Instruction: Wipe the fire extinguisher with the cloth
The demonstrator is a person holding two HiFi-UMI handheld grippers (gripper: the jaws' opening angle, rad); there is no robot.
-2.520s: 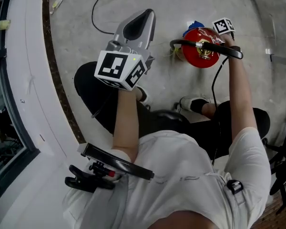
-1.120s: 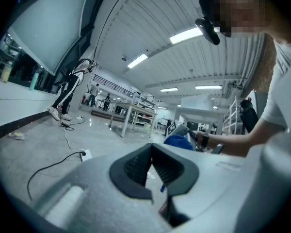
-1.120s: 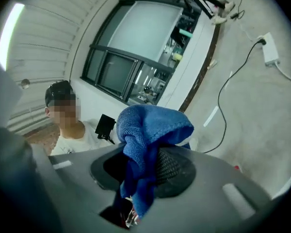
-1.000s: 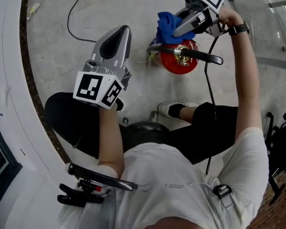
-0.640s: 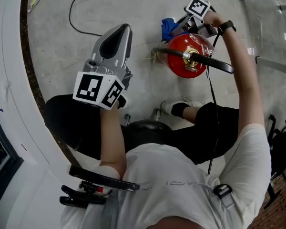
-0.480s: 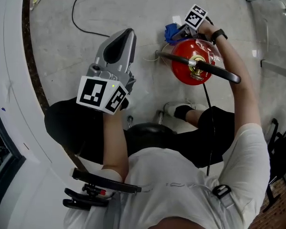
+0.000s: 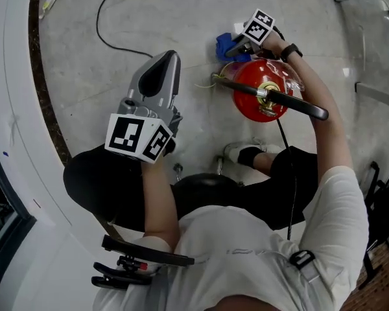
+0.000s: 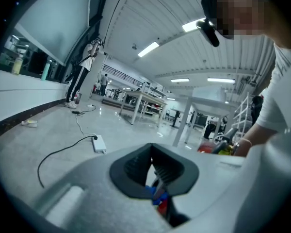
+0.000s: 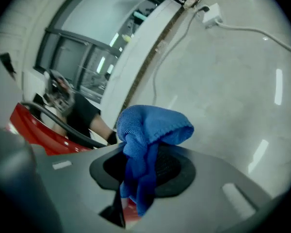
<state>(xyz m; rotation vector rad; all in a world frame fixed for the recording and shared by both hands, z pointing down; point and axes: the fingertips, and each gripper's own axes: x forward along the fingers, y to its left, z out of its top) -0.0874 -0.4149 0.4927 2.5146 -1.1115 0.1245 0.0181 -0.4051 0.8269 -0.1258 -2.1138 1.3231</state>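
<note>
The left gripper point(image 7: 163, 70) hangs over the grey floor point(image 7: 104, 76) at the near left, its jaws closed together on nothing. To the right and farther off, the blue cloth point(image 9: 153, 123) is pinched in the right gripper point(image 7: 240, 43). It is bunched at the far-left side of the red fire extinguisher point(image 7: 259, 92), which stands on the floor.

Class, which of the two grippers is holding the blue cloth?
The right gripper: its jaws are shut on the cloth beside the extinguisher. The left gripper holds nothing.
</note>
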